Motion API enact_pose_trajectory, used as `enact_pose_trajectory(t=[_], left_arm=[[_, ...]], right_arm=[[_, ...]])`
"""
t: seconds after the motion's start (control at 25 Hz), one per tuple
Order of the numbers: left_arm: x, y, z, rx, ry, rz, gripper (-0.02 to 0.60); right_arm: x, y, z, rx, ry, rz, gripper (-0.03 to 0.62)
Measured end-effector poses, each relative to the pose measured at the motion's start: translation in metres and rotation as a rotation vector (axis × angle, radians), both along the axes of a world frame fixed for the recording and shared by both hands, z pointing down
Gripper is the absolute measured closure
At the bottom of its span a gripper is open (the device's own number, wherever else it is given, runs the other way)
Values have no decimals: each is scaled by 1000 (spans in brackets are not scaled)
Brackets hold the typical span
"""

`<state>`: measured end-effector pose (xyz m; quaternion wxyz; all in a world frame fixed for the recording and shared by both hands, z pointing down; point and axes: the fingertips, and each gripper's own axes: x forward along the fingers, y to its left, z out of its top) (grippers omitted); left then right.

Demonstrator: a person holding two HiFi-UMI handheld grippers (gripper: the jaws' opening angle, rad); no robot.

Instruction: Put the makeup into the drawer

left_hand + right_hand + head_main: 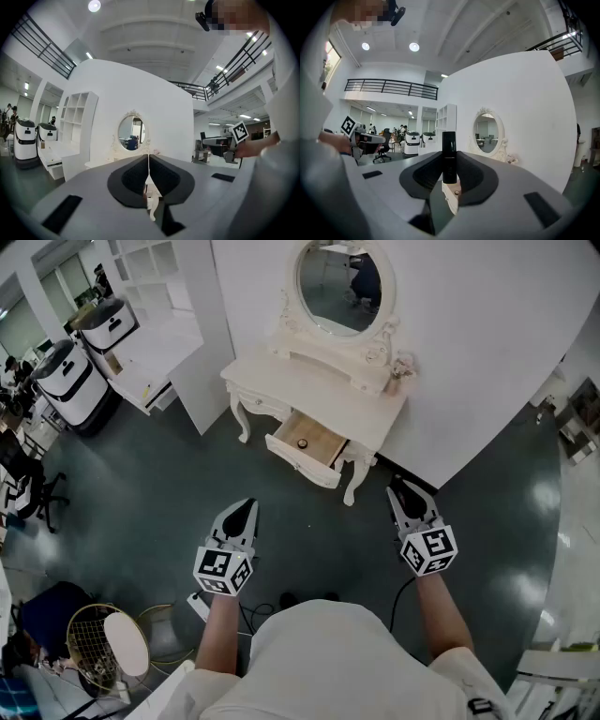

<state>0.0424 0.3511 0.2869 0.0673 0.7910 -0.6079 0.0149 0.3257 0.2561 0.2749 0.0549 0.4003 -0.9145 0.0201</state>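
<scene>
The black makeup tube (449, 154) stands upright, clamped between the jaws of the right hand-held gripper (409, 495), well apart from the drawer (309, 439) standing open in the table (323, 390). The left hand-held gripper (148, 161) has its jaws together, empty.

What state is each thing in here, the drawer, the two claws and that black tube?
drawer: pulled open, a small round thing lying inside.
black tube: upright in the right claw, not yet in the drawer.
right claw: shut on the black tube.
left claw: shut, empty.
</scene>
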Motion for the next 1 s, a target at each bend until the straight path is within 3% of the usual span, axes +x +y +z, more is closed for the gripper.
enact_pose_trajectory(t=[1.0], left_arm=[[-33, 4, 12, -12, 17, 30, 561]], right_arm=[[-35, 12, 7, -27, -3, 22, 490]])
